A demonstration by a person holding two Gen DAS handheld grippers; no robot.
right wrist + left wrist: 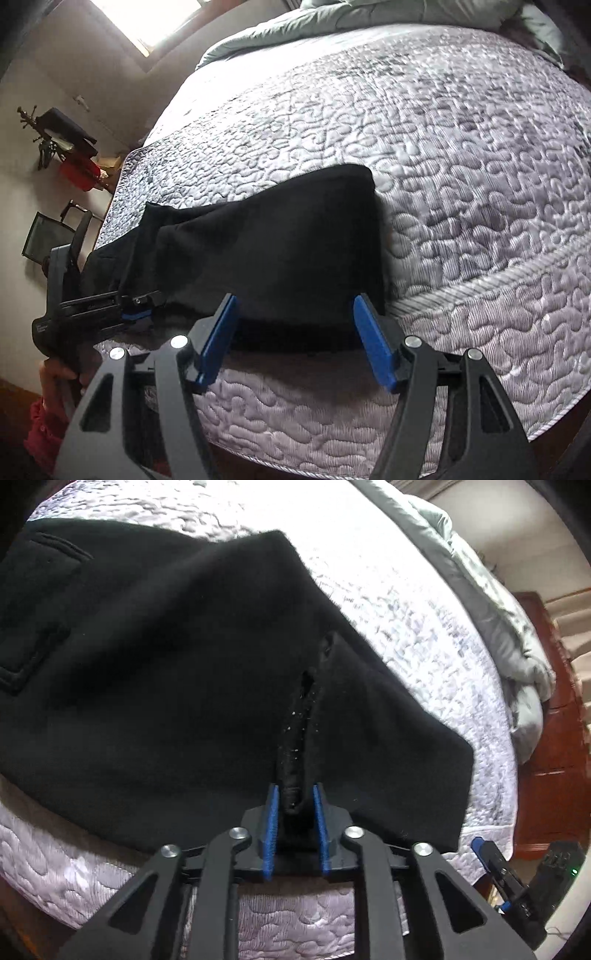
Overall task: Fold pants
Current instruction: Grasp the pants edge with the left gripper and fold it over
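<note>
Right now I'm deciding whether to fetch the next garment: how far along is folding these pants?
Partly done. The black pants already lie doubled on the quilted bedspread near the bed's edge. In hand: the left tongs pinch a bunched ridge of fabric; the right tongs stand open over the near edge, gripping nothing. Left: carry that fold over and flatten it.

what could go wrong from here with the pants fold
1. The left tongs pinch only a thin bunched ridge of the black pants; a pull might slip it free or drag one layer only.
2. The right tongs are open at the folded end and hold nothing, so that end may shift when the left side lifts.
3. The pants lie close to the edge of the bed and could slide off.
</note>
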